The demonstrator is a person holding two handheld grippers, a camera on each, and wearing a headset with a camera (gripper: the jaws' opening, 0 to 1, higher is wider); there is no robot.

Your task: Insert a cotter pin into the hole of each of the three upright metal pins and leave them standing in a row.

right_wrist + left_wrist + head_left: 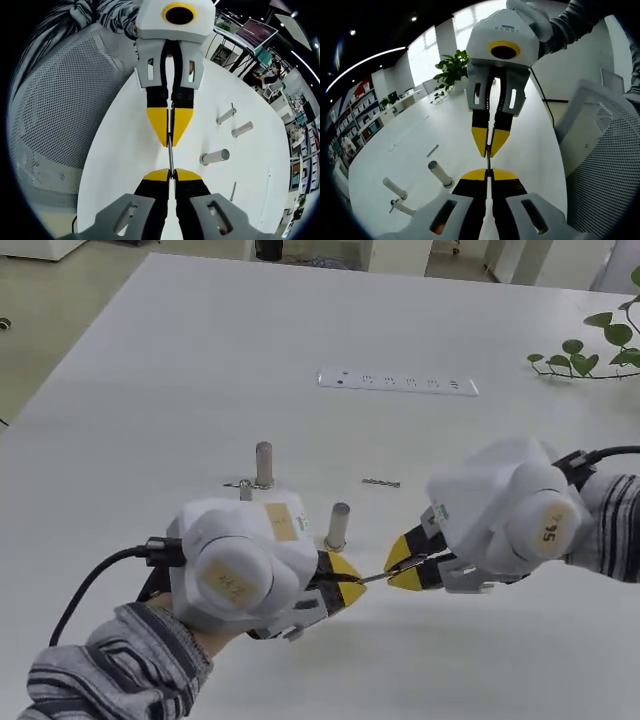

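Left gripper (348, 582), right gripper (403, 568): fingers of both closed on one cotter pin (375, 577), tip to tip. Metal pin (338, 526) upright at its 11 o'clock.

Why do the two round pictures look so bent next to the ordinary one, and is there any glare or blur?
Head view: straight lines, soft even light, only faint shadow by the nearest upright pin. Left gripper view: the fisheye lens curves the table, and the windows glare white. Right gripper view: same bulging, the mesh chair swells, yet the cotter pin is sharp.
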